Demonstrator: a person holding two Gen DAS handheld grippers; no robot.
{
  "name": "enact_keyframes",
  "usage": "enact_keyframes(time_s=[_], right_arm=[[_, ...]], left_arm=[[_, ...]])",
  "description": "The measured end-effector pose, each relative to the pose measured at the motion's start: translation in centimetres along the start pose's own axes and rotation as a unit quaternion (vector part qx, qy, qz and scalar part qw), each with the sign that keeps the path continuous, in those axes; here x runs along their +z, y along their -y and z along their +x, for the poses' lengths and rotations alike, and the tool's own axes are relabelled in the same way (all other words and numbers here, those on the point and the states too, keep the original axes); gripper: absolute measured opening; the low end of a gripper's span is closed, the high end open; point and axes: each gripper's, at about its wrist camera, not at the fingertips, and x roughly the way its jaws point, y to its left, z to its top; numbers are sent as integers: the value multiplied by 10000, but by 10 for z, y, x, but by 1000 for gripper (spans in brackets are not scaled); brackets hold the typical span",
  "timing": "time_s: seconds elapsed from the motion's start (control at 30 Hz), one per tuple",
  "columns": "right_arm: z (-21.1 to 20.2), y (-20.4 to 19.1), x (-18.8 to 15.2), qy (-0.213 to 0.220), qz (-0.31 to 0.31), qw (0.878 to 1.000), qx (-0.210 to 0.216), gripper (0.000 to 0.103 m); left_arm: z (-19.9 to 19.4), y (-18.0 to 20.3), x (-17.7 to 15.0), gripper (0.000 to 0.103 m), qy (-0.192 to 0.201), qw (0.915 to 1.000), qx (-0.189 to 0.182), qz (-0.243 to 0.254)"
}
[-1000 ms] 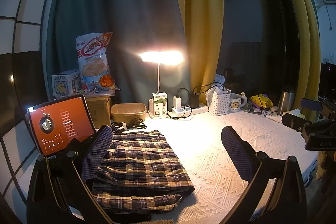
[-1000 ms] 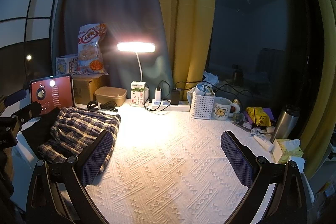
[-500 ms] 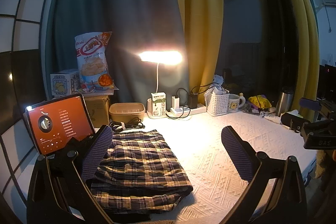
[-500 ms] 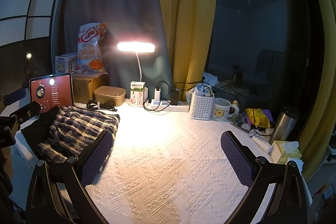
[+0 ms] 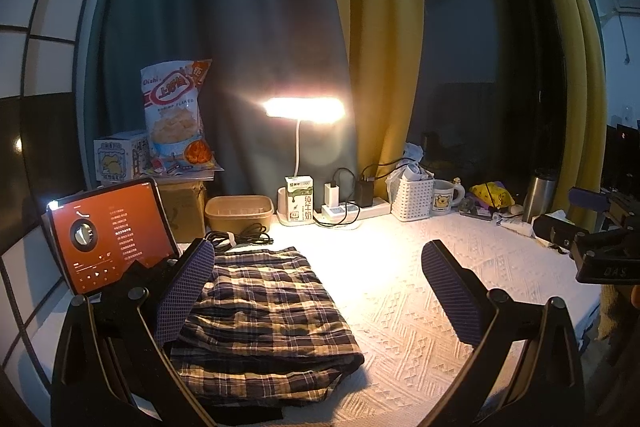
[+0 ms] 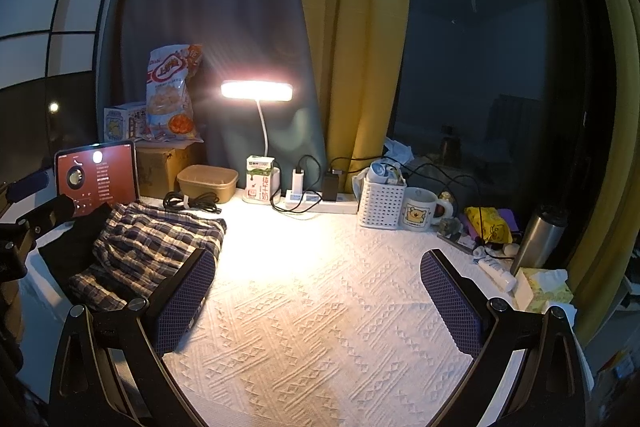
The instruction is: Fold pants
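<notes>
Plaid pants lie folded into a flat rectangle on the white textured table cover, at the left of the table; a dark cloth shows under their near edge. In the right wrist view the same pants sit at the far left. My left gripper hangs open just above and in front of the pants, its left finger over their left edge, holding nothing. My right gripper is open over bare table cover, well right of the pants.
A lit tablet stands left of the pants, with a cardboard box, snack bag and coiled cable behind. Along the back: tan tub, milk carton, desk lamp, power strip, white basket, mug, steel flask, tissues.
Both grippers drifted only slightly; the pants stay folded and still, and both stay open.
</notes>
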Motion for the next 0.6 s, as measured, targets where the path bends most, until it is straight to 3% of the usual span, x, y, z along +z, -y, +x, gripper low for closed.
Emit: enact_keyframes(time_s=[0.6], right_arm=[[-1,4,-1,-10,12,10000,-3,103]], left_arm=[[0,4,0,102,20,10000,-49,66]])
